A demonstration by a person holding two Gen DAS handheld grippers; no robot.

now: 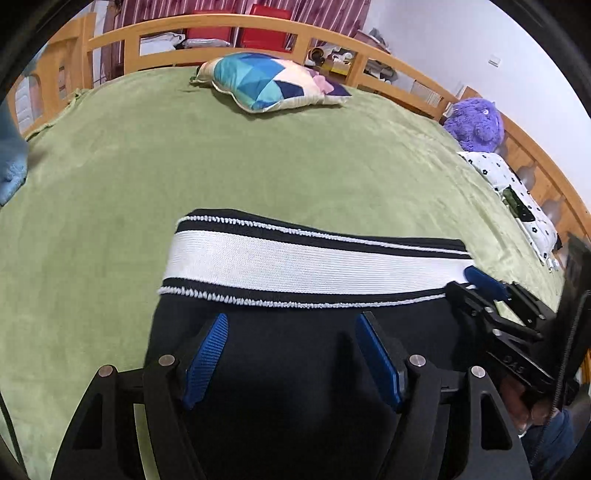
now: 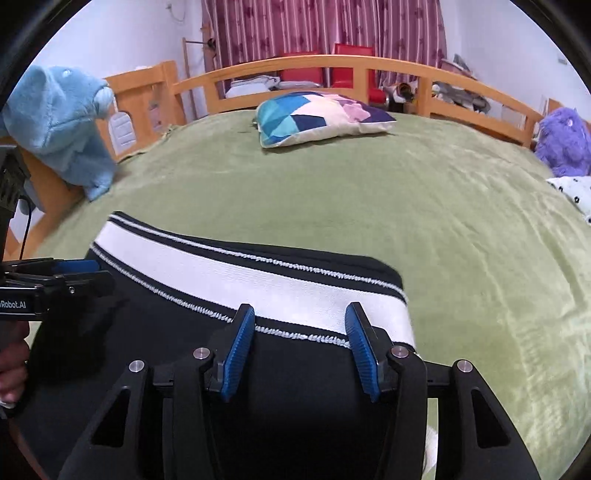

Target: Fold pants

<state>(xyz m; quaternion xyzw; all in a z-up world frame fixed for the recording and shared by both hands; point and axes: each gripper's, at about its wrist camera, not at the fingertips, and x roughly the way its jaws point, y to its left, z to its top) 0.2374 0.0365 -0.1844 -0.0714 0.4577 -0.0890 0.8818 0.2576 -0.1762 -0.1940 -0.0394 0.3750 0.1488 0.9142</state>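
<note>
Black pants (image 1: 295, 369) flat on the green blanket (image 1: 147, 166), near edge of the bed, white waistband (image 1: 295, 266) with black-and-white trim running across the top. Seen again from the right wrist view, same pants (image 2: 129, 350), same waistband (image 2: 258, 280), slanting down toward the right.

Left gripper (image 1: 291, 354) poised over the dark cloth just below the waistband, blue pads (image 1: 207, 354) spread wide, nothing between them. Right gripper (image 2: 301, 343) likewise spread, blue pads (image 2: 240, 350) straddling the lower trim of the waistband near its right end, gripping nothing. Touching the fabric or just above it: hard to say from these angles.

In the left wrist view, right gripper (image 1: 484, 284) coming in from the right at the waistband's end. In the right wrist view, left gripper (image 2: 79, 271) at the far left edge, by the waistband's other end.

Farther back, a patchwork pillow (image 1: 273, 83) in blues and cream near the wooden bed rail (image 1: 258, 26). Purple plush toy (image 1: 476, 123) at the right side, spotted white cloth (image 1: 517, 184) just beside it. Blue plush toy (image 2: 62, 125) against the rail at the left. Striped maroon curtains (image 2: 314, 26) behind it all.
</note>
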